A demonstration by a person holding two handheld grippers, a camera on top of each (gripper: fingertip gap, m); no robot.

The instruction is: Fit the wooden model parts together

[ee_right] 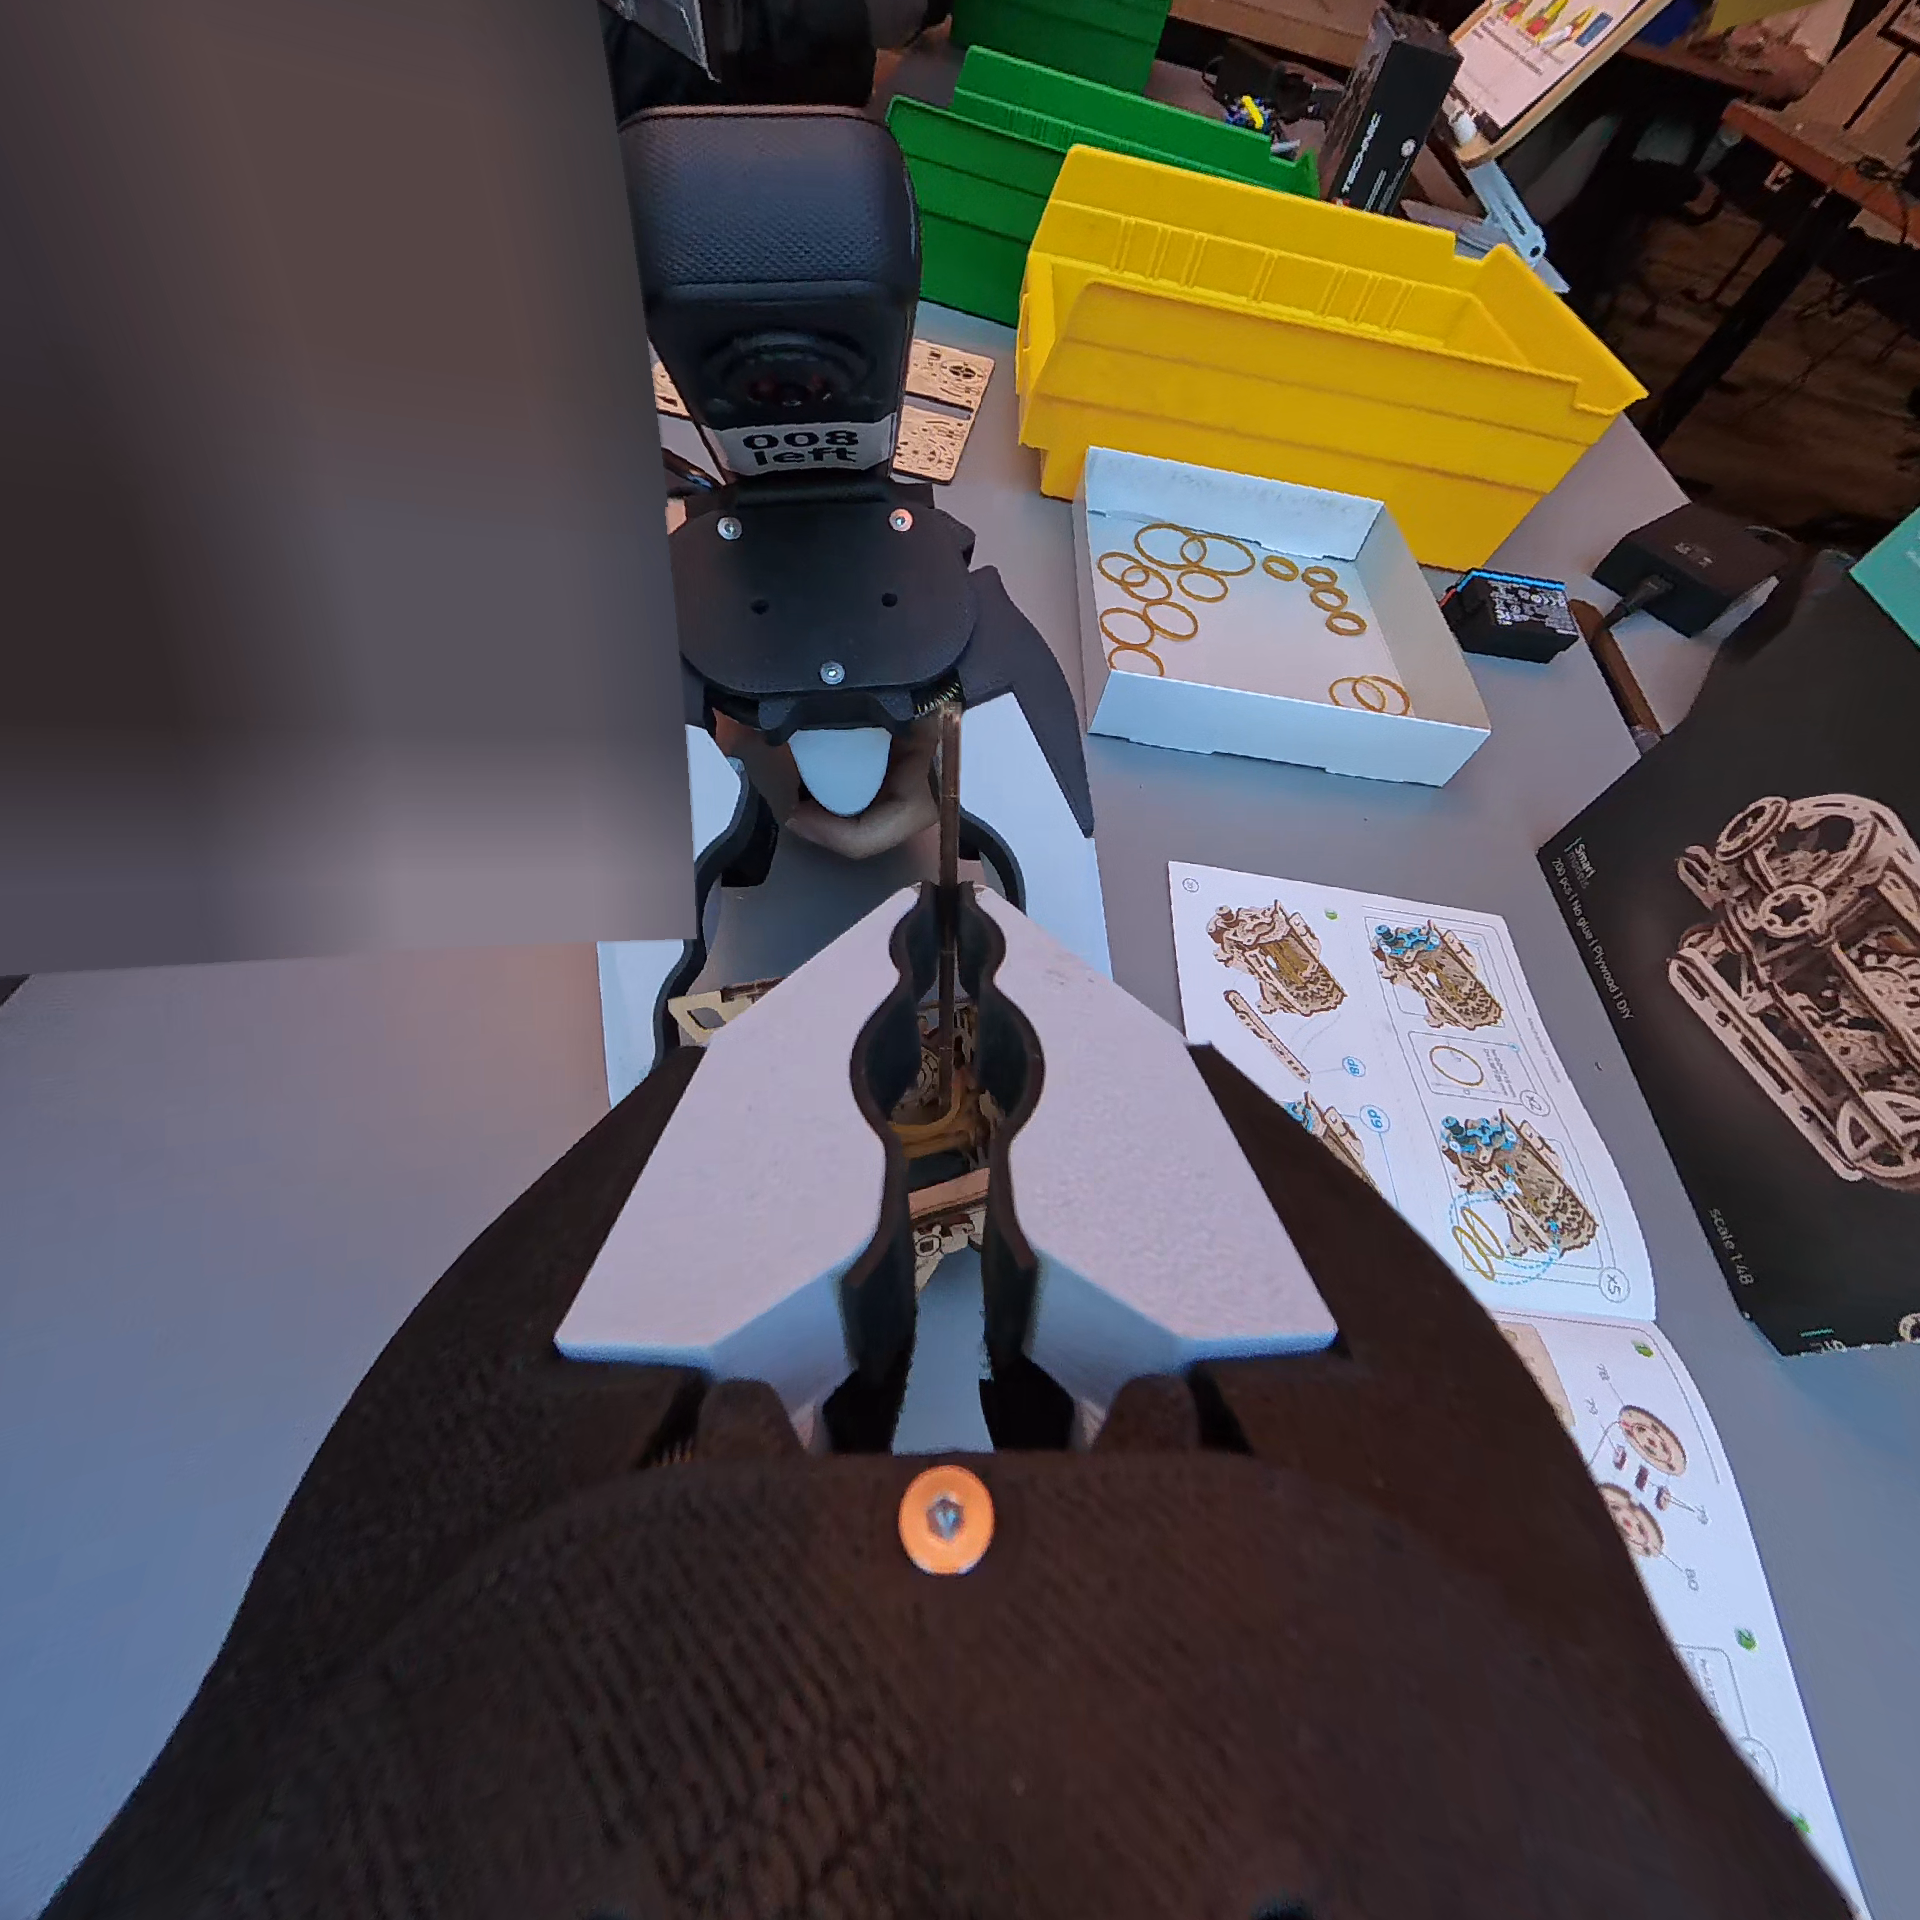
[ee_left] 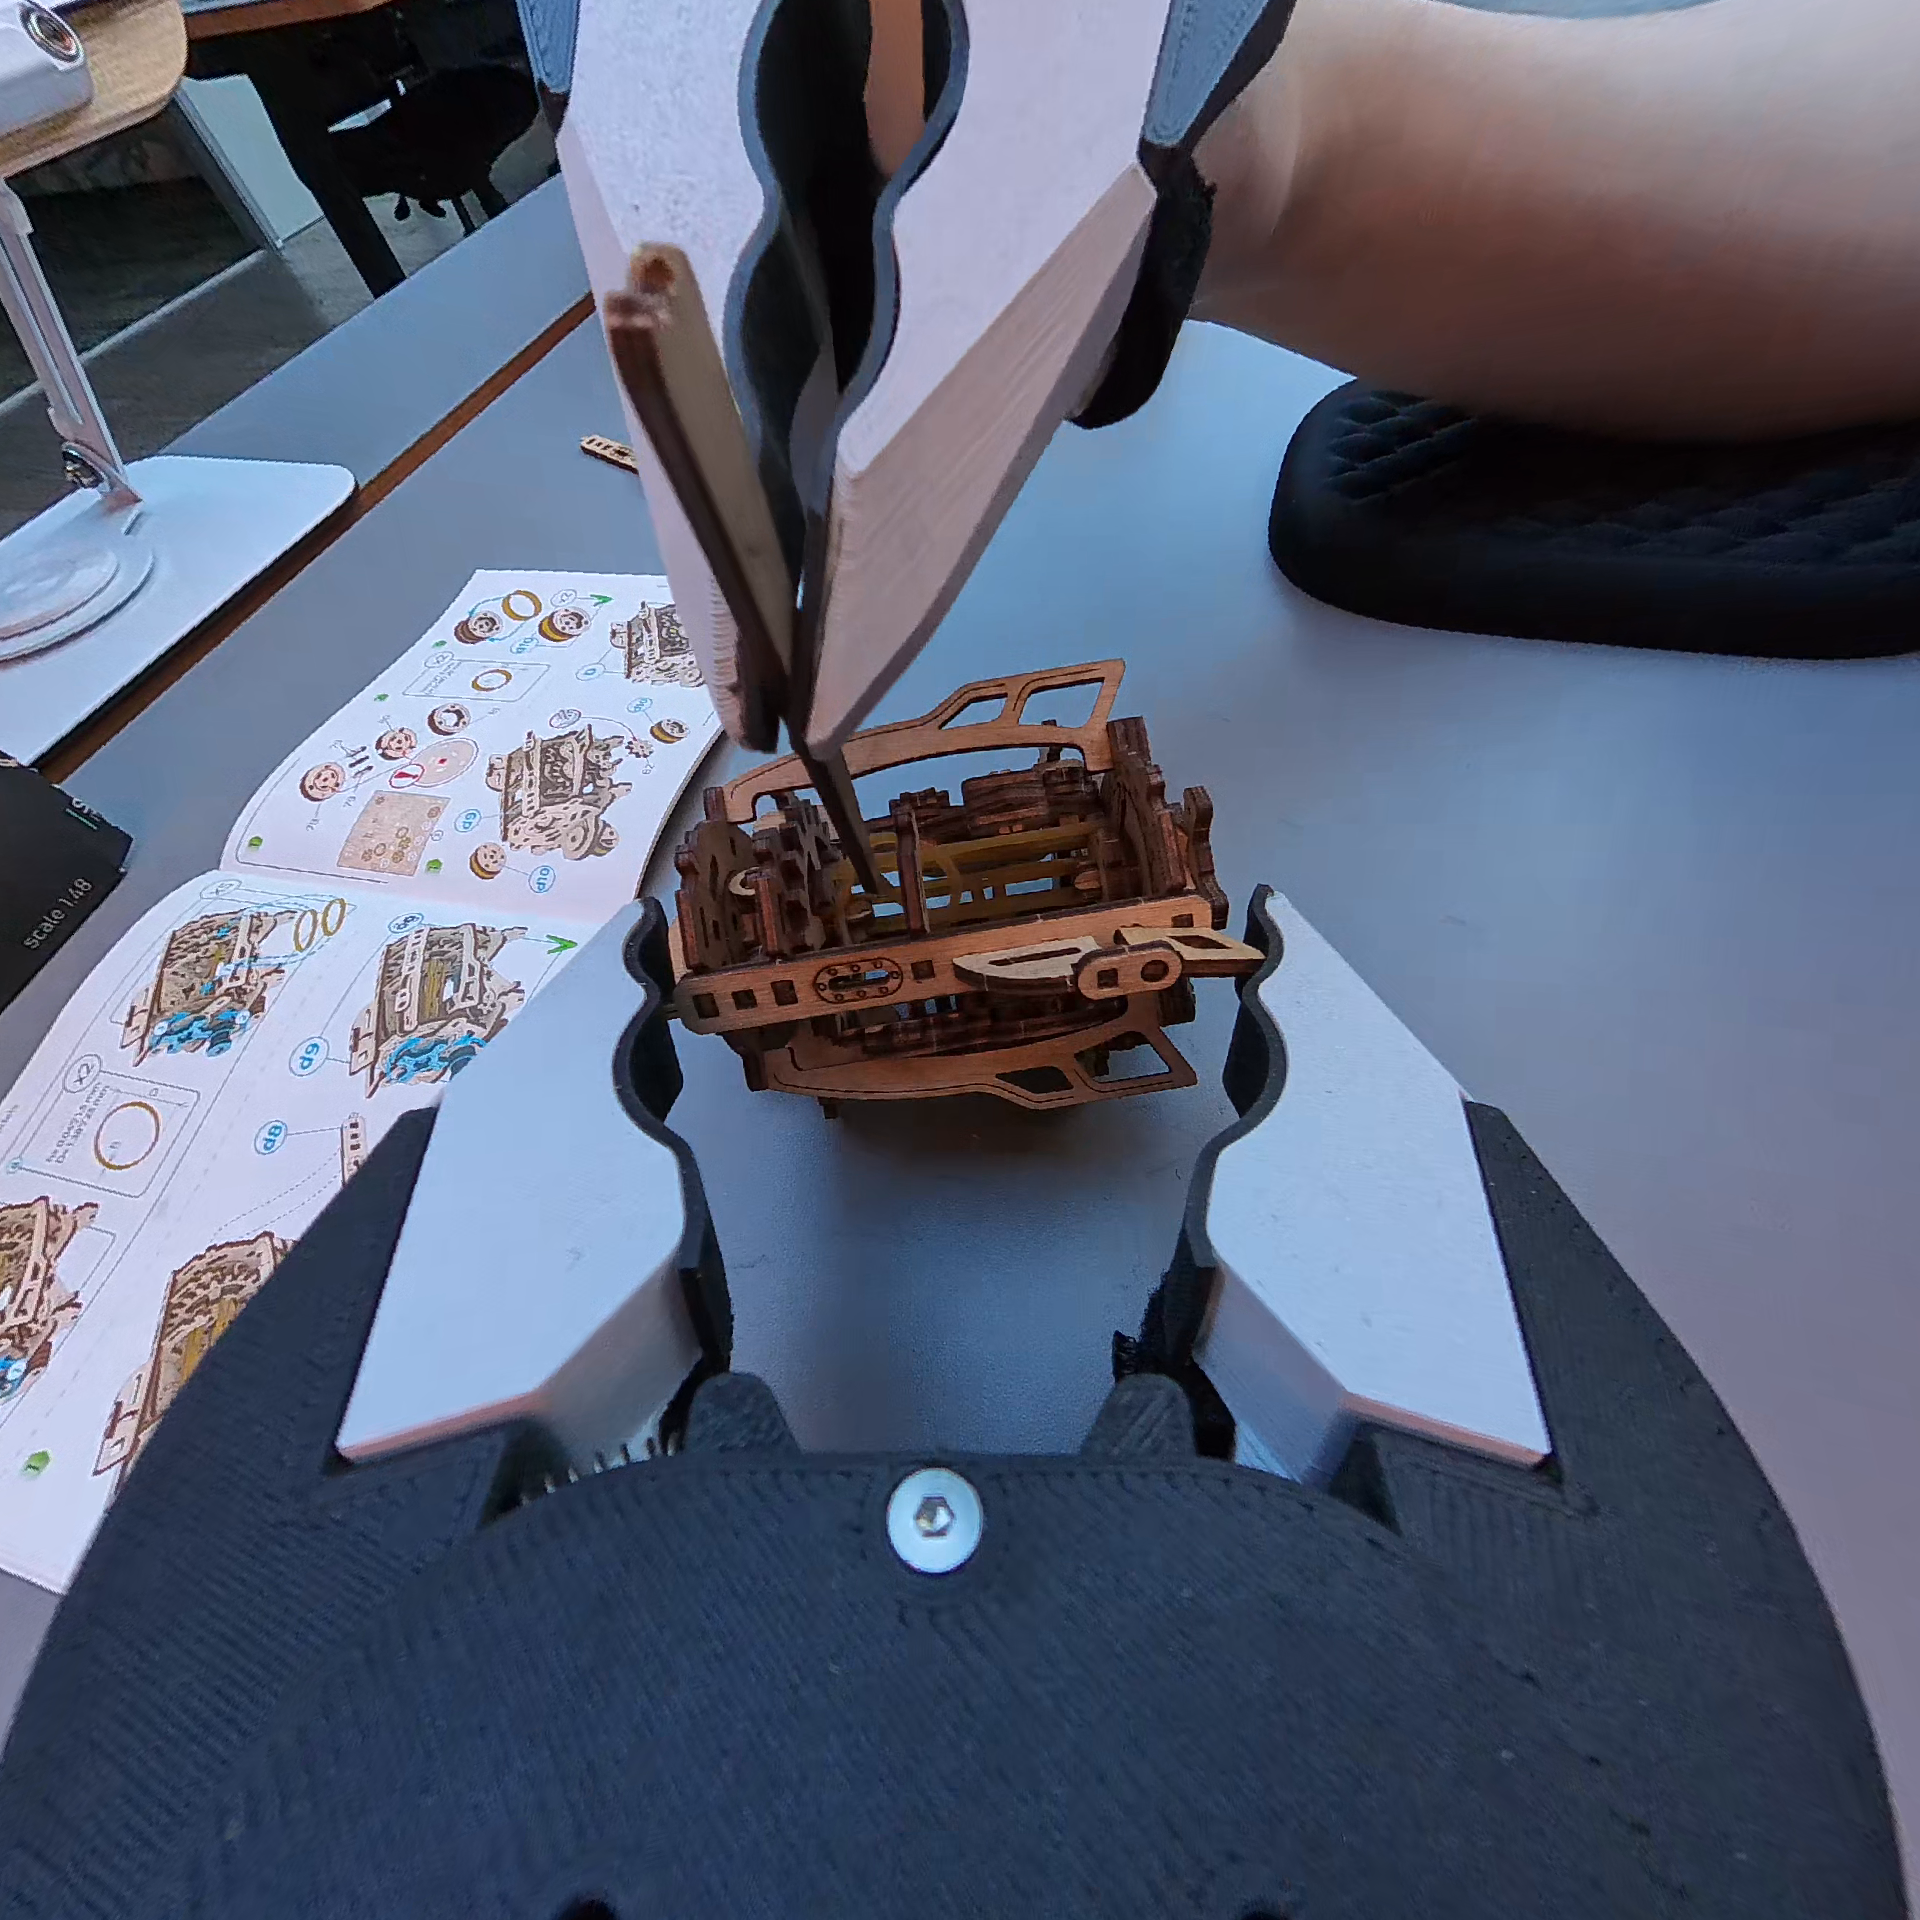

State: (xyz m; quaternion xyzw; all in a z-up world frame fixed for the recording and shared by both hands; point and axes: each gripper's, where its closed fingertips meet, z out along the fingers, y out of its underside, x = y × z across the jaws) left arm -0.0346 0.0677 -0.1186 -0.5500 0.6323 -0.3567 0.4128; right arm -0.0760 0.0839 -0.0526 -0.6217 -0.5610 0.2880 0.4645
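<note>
Right now your left gripper (ee_left: 940,961) is sitting spread wide around the wooden model (ee_left: 940,914) on the grey table (ee_left: 1558,935); beyond, your right gripper (ee_left: 795,727) is pinching a thin wooden stick (ee_left: 707,468), tip inside the model.

You get soft, even light in both views, cool on the grey tabletop (ee_left: 1455,831), with a warm pink cast on the near white finger pads (ee_left: 540,1226). The brown wooden model (ee_left: 935,914) throws only a faint shadow beneath itself. Your wide lens bends the open instruction booklet (ee_left: 343,935) at the left edge. The right wrist view looks dimmer, and a blurred patch covers its far left.
</note>
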